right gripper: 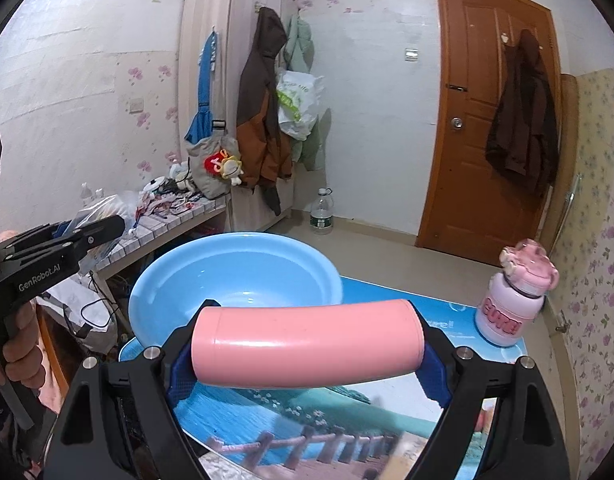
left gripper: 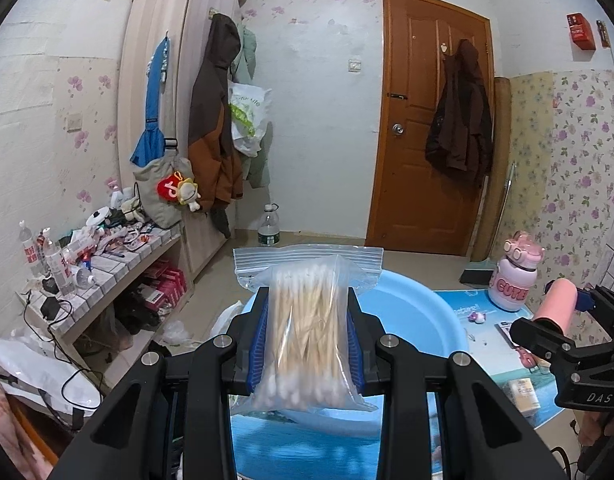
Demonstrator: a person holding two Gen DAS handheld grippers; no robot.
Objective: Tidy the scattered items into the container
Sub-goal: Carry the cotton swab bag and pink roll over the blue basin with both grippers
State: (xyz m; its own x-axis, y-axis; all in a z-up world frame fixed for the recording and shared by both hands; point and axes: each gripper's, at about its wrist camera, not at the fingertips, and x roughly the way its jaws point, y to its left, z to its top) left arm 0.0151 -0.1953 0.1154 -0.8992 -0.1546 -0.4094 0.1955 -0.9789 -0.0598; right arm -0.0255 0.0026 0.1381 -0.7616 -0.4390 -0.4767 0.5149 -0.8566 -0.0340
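Left gripper (left gripper: pixel 309 336) pinching bag of cotton swabs (left gripper: pixel 307 332) upright between pads. Right gripper (right gripper: pixel 307 350) clamped endwise on pink cylinder (right gripper: pixel 307 344), held crosswise. Blue basin (right gripper: pixel 235 272) just ahead of and below both loads, empty as far as visible. Step in hand — carry phase, both items lifted, not yet over bowl centre. Next move calls for advancing over rim, lowering, then spreading jaws. Pink bottle (right gripper: pixel 511 300) on mat (right gripper: pixel 291 420), ahead-right of right gripper — not yet gathered.

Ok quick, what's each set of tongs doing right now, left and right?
Left tongs: closed on the bag of cotton swabs, above the blue basin.
Right tongs: closed on the pink cylinder, gripped end to end.
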